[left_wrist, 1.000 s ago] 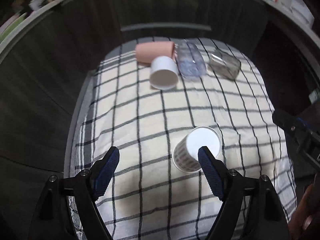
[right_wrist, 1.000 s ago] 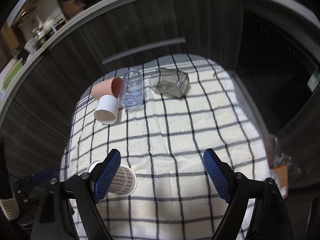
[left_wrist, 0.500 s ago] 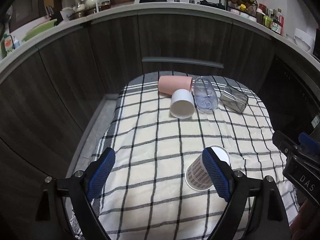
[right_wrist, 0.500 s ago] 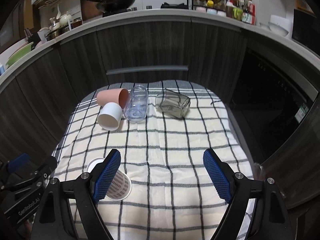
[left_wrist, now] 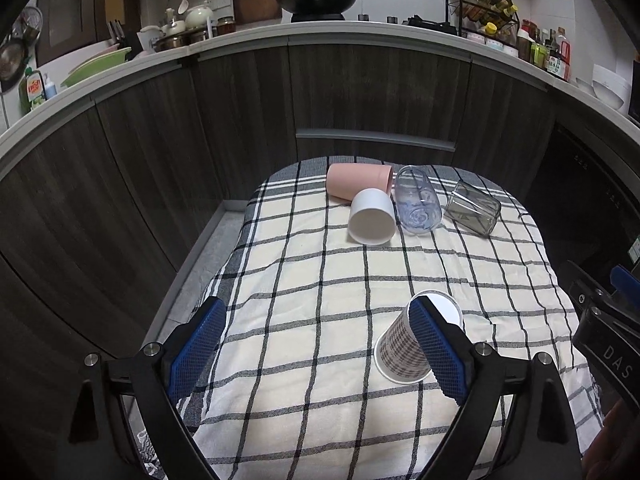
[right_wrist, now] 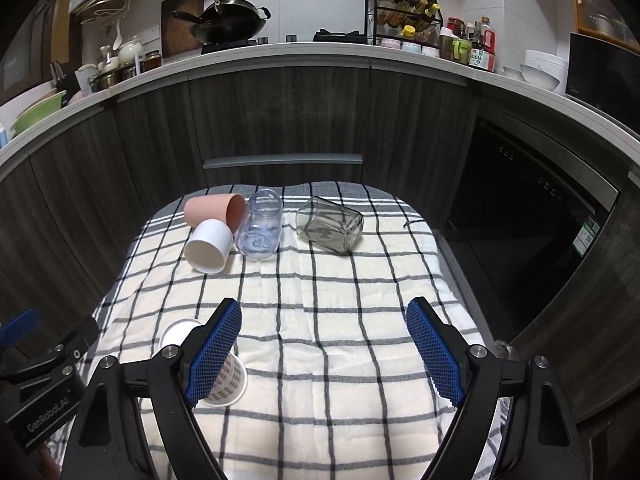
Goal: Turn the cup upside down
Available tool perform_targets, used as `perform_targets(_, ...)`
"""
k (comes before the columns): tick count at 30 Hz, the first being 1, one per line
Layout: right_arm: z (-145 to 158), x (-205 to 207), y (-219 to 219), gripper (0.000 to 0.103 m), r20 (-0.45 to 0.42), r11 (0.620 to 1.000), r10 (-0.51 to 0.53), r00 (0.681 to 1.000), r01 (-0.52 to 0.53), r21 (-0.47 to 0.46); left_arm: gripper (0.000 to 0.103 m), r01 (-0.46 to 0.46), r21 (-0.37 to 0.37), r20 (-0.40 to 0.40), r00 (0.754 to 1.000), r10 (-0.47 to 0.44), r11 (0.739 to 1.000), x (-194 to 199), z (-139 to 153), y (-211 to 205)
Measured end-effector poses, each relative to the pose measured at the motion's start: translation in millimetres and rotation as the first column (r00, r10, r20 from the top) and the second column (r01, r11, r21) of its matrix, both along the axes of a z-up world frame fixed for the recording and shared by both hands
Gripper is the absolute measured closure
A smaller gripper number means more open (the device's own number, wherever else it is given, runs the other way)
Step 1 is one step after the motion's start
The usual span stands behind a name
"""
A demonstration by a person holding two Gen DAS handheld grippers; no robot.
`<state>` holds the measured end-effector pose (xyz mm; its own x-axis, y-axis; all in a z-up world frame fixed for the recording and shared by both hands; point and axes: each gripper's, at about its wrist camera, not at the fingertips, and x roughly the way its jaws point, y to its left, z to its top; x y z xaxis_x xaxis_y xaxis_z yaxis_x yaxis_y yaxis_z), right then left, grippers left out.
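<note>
Patterned paper cup (left_wrist: 404,346) inverted on checked cloth (left_wrist: 320,280) over the surface, rim down, near front edge. Left tool (left_wrist: 316,350) spread wide, empty, right pad beside cup. Right tool (right_wrist: 325,350) likewise spread, empty. Pink cup (right_wrist: 214,209), white cup (right_wrist: 208,246), two clear glasses toppled at far end.

A checked cloth (left_wrist: 304,280) covers the surface. At its far end a pink cup (left_wrist: 356,182), white cup (left_wrist: 372,218), clear jar (left_wrist: 416,204) and grey glass (left_wrist: 474,208) lie on their sides; a black wok (right_wrist: 230,22) sits on the kitchen counter (right_wrist: 320,54) behind
</note>
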<state>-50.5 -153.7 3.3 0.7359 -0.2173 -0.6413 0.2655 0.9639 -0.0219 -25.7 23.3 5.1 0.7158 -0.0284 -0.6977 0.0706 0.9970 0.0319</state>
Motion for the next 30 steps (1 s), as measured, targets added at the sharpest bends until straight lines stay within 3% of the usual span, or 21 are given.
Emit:
perform_targets(13, 8, -14, 0, 0.015, 0.057, 1.0, 0.008, 0.998, -0.007, -0.007, 0.009, -0.01, -0.008, 0.083, 0.997, 0.011, 1.0, -17, 13, 0)
perform_targets(30, 22, -26, -1, 0.014, 0.119, 1.0, 0.012, 0.993, -0.012, -0.002, 0.008, -0.016, -0.01, 0.122, 0.992, 0.017, 1.0, -24, 26, -1)
